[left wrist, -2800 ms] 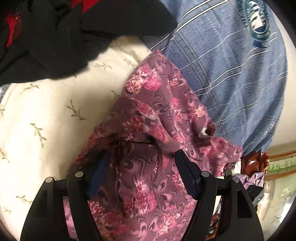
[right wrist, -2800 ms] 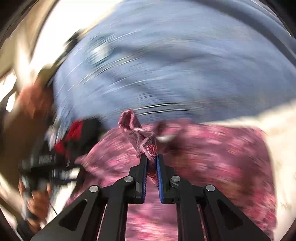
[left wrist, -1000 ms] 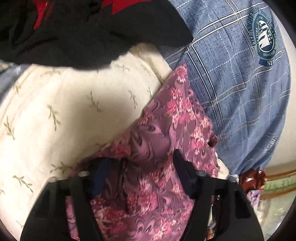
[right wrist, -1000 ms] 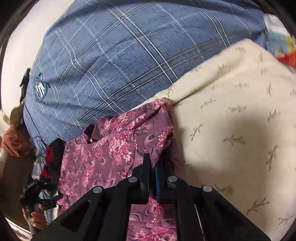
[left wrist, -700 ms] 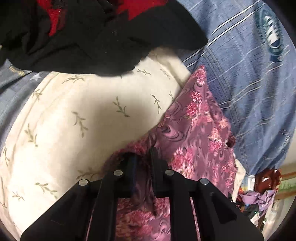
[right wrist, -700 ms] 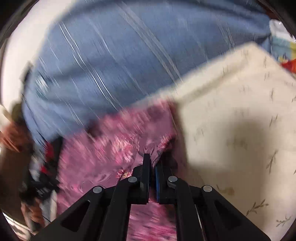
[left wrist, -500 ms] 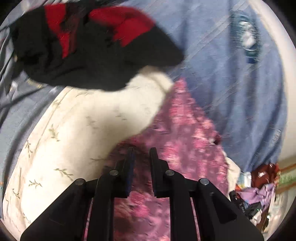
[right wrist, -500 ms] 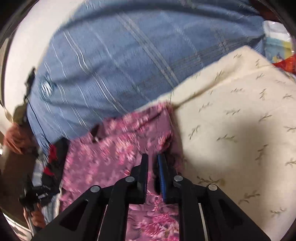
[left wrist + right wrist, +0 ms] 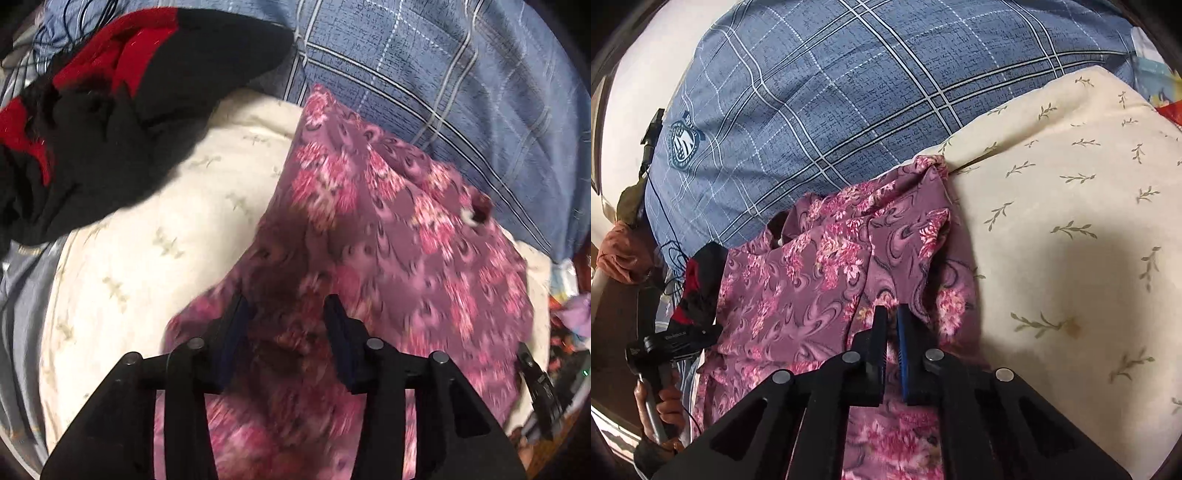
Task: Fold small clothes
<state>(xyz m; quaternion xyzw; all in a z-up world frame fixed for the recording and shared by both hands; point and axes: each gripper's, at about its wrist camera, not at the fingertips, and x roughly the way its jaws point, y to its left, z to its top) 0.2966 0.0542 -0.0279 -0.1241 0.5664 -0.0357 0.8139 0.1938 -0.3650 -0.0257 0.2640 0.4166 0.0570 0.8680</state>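
Purple floral cloth fills the space ahead of both grippers. The left gripper (image 9: 288, 314) has its jaws apart and opening, its two fingers (image 9: 236, 325) standing either side of a dark, rumpled patch of the floral garment (image 9: 388, 229); the pads do not press the fabric, so nothing is gripped there. The right gripper (image 9: 892, 325) has its jaws drawn almost together, only a thin slot between the dark pads, and the garment (image 9: 798, 288) lies right under and around the tips. Whether a fold is actually pinched in that slot cannot be told from the right wrist view.

No box, basket or drawer shows in either view.

The garment is a thin, mauve piece printed with pink flowers and dark swirls. It lies spread but creased on a cream pillow (image 9: 147, 229) sprigged with small leaf motifs, with its far corner reaching up against a blue plaid pillow (image 9: 443, 74). In the right wrist view, one edge of it is turned over in a loose flap near the cream pillow's side (image 9: 1071, 221), and the blue plaid pillow (image 9: 849, 85) bears a round crest. A black and red garment (image 9: 110, 81) lies heaped on the cream pillow's far left, apart from the floral one. At the left edge of the right wrist view, a hand (image 9: 661, 402) grips the other tool's handle.
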